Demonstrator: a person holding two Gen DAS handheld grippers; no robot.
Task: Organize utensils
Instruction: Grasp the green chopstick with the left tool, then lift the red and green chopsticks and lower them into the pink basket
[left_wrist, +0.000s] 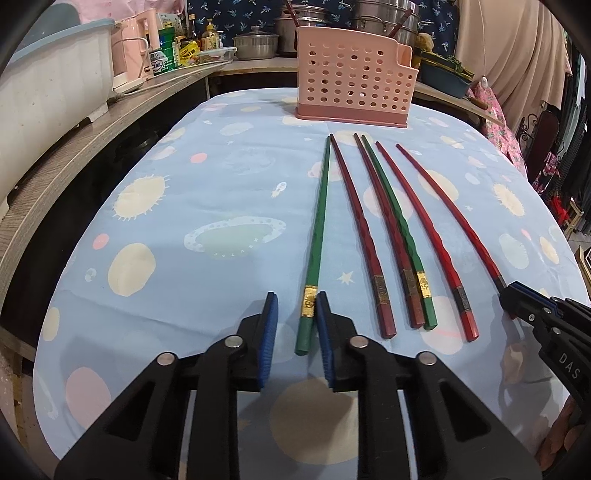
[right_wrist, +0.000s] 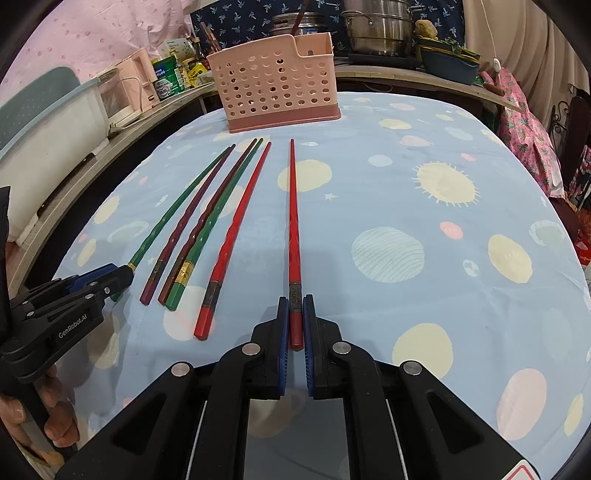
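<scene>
Blue cloth printed with planets and suns covers my tabletop (left_wrist: 221, 184); a wooden counter (left_wrist: 92, 147) runs along its left side and far end, crowded with a white tub (left_wrist: 48, 81), bottles and steel pots (right_wrist: 380, 29). A curtain hangs at the right.

Six chopsticks lie side by side on the cloth, tips pointing away from me. My left hand-held gripper (left_wrist: 295, 299) sits around the butt of the leftmost one, a green chopstick (left_wrist: 317, 229); in the left wrist view only one pad touches it and a gap shows on the other side. Four more lie between, untouched. My right hand-held gripper (right_wrist: 295, 302) is clamped on the butt of the rightmost, a red chopstick (right_wrist: 293, 221).

Beyond the tips stands a pink perforated caddy (left_wrist: 351, 81). I cannot make out anything inside it.
</scene>
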